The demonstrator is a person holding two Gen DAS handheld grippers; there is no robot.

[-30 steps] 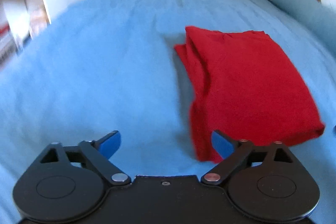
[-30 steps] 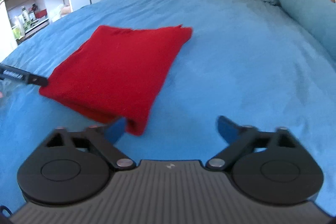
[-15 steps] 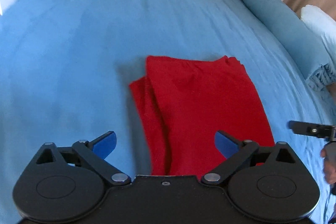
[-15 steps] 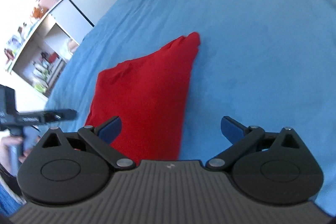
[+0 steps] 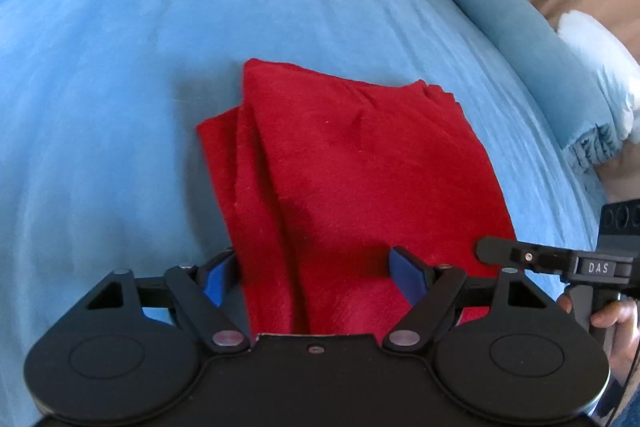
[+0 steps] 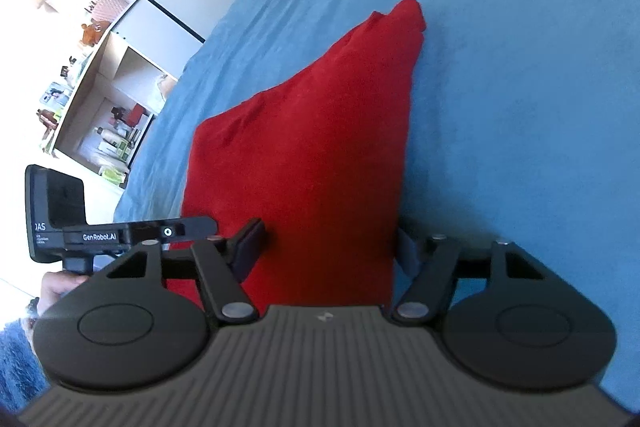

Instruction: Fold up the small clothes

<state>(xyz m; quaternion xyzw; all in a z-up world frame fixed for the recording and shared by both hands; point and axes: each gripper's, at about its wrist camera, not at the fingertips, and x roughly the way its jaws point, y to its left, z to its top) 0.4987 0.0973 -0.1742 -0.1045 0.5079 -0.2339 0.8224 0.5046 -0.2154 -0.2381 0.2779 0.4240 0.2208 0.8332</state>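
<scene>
Folded red cloth (image 5: 360,179) flat on blue bedspread (image 5: 120,67), near edge between both tools. Left gripper (image 5: 316,273) jaws spread wide astride it, right gripper (image 6: 326,247) likewise. Bare bedspread all around; pillows (image 5: 500,7) well apart.

Red cloth's (image 5: 360,167) near edge behind left gripper (image 5: 316,277).

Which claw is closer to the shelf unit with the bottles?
Left. The left claw sits at the red cloth's near edge on the side toward the shelf unit. The right claw, open, straddles the same edge farther from the shelves.
</scene>
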